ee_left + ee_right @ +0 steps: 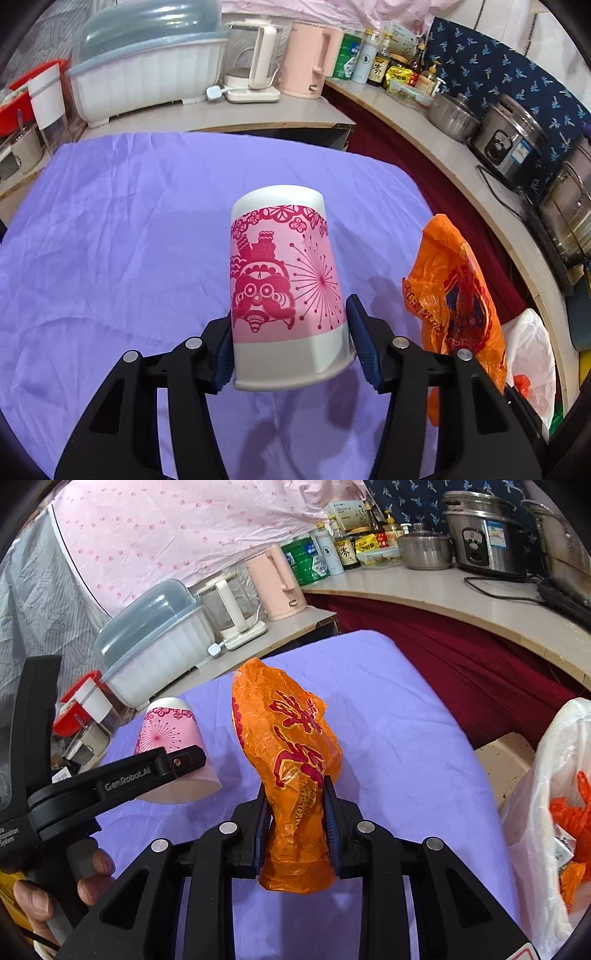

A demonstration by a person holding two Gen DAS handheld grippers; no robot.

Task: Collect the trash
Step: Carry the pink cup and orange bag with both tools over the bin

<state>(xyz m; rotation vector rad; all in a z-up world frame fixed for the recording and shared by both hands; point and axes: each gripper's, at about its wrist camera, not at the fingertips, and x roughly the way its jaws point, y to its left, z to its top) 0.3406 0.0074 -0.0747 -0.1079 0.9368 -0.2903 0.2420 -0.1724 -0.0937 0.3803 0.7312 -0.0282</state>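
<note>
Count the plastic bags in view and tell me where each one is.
2. An orange bag is clamped in the right gripper above the purple cloth. A white bag sits at the far right edge. More may be hidden.

The pink-printed white paper cup (286,284) sits between the left gripper (291,332) jaws above the crumpled purple tablecloth (122,236), the crinkled orange plastic bag (291,760) just to its right in the right gripper (297,821), thin white plastic bag (543,812) further right.
</note>
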